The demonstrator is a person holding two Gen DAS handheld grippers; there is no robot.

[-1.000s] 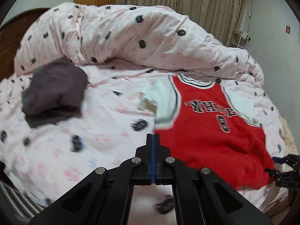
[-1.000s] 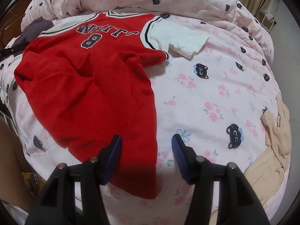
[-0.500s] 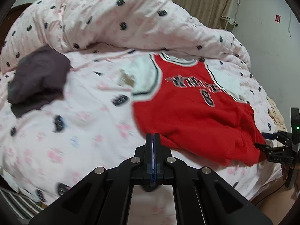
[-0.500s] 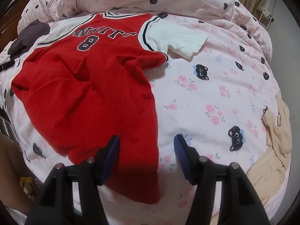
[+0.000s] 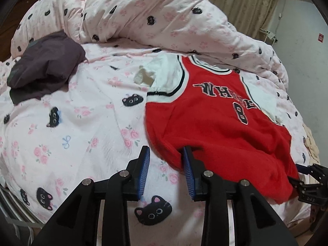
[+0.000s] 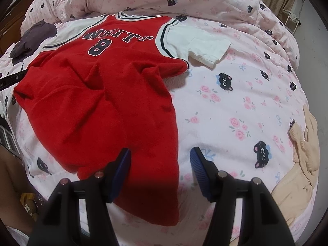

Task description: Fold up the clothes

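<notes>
Bed scene, two wrist views. The red jersey [image 5: 217,123] lies face up on the bed [image 5: 86,123], collar toward the heaped duvet [image 5: 143,14] at the top of the frame and hem toward me at the bottom; its long axis runs from collar to hem, almost straight away from both tools. White sleeves spread to either side, and the lower body is rumpled rather than flat, so I judge it not yet folded in half. My left tool [image 5: 167,172] sits at the lower centre of its view with its jaws spread wide; the right-hand pad touches or slips just under the hem corner at the jersey's lower left, while the other pad is over bare sheet, and nothing is pinched. My right tool [image 6: 161,171] is likewise spread wide at the lower centre of its view, straddling the opposite hem corner: red cloth fills most of the gap between the pads, and one pad rests against it, but the jaws have not closed. Each tool is thus nearest its own hem corner, and I judge that any lift of the hem toward the collar turns on both closing on those corners. A dark garment [image 5: 45,65] lies at the upper left, a beige garment [image 6: 303,164] at the right edge, both well apart from the jersey.
</notes>
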